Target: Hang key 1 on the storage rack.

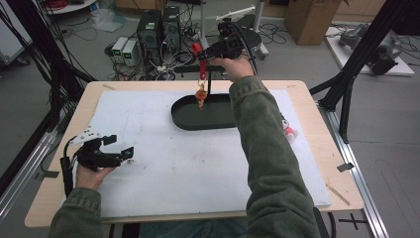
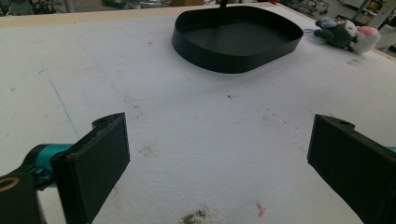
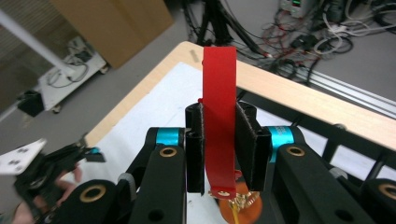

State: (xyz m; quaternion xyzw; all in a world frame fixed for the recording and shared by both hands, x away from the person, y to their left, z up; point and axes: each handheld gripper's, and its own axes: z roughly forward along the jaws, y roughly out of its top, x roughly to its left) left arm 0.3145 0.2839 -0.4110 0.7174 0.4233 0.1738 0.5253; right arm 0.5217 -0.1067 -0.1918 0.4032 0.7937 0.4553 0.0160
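At the surface's (image 1: pixel 317 144) near-left corner, the left tongs (image 1: pixel 119 147) rested in a hand with jaws spread wide and nothing between them, above the bare white mat (image 1: pixel 163 163). Farther along, a black oval tray (image 1: pixel 198 119) lay toward the far edge; its inside looked bare in the left gripper view, its far rim cut off. Above it, the right tongs (image 3: pixel 219 149) were clamped on a red strap (image 3: pixel 219 116), from which a small orange charm (image 1: pixel 200 96) dangled over the tray, its form hard to make out. A plush toy (image 2: pixel 348 35) lay at the right, partly hidden by the sleeve (image 1: pixel 267 158).
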